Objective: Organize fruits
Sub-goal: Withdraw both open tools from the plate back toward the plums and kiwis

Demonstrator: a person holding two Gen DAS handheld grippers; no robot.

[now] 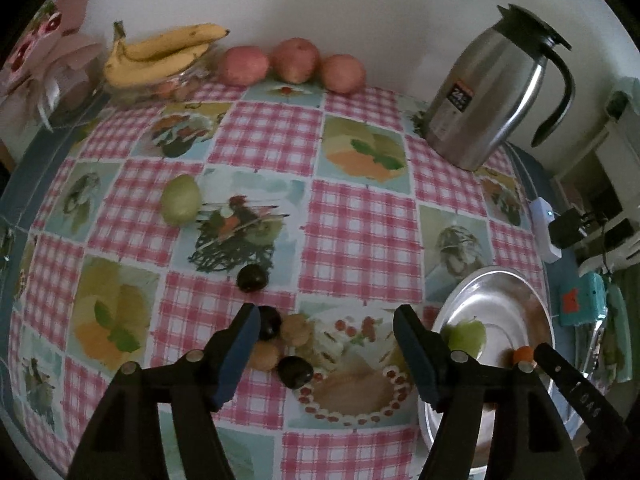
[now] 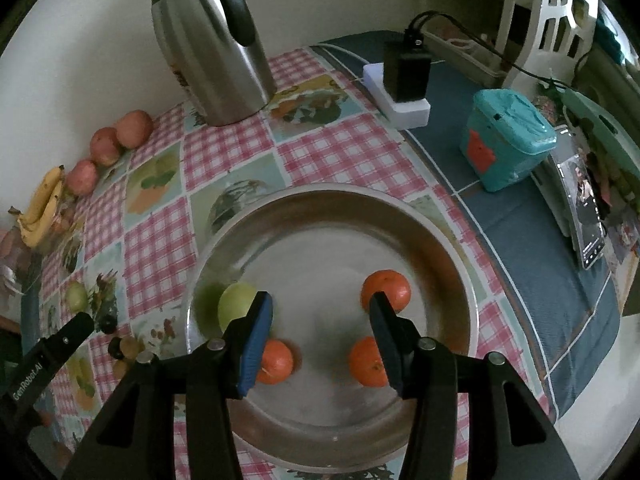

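Left wrist view: left gripper [image 1: 326, 320] poised above the checked tablecloth [image 1: 360, 240], jaws spread wide, nothing between the pads. Small fruits clustered just beside the left finger: two dark plums [image 1: 268, 322] [image 1: 295, 372] and two tan round fruits [image 1: 295, 330] [image 1: 264, 356], touching one another; a third dark plum [image 1: 252, 278] slightly farther off; a green fruit [image 1: 181, 199] well apart toward the far left. Steel plate [image 1: 500, 284] at right, already bearing a green apple [image 1: 466, 336]. Bananas [image 1: 160, 54] and three red apples [image 1: 294, 60] along the wall, beside a steel jug [image 1: 492, 96]. Probable step: collecting a loose small fruit for the plate. Best done by centring on one fruit at the cluster's edge, descending straight, and closing gently, since round fruit will likely roll and neighbours may be knocked.

Right wrist view: right gripper [image 2: 320, 312] over the steel plate [image 2: 460, 280], jaws partly spread, pinching nothing. Plate contents: green apple [image 2: 236, 304] partly behind the left finger, three oranges [image 2: 386, 288] [image 2: 276, 362] [image 2: 368, 362], each lying apart on the metal. Tip of the other tool visible at lower left, near the small-fruit cluster [image 2: 124, 348]. Open room left at the plate's centre for the next fruit.
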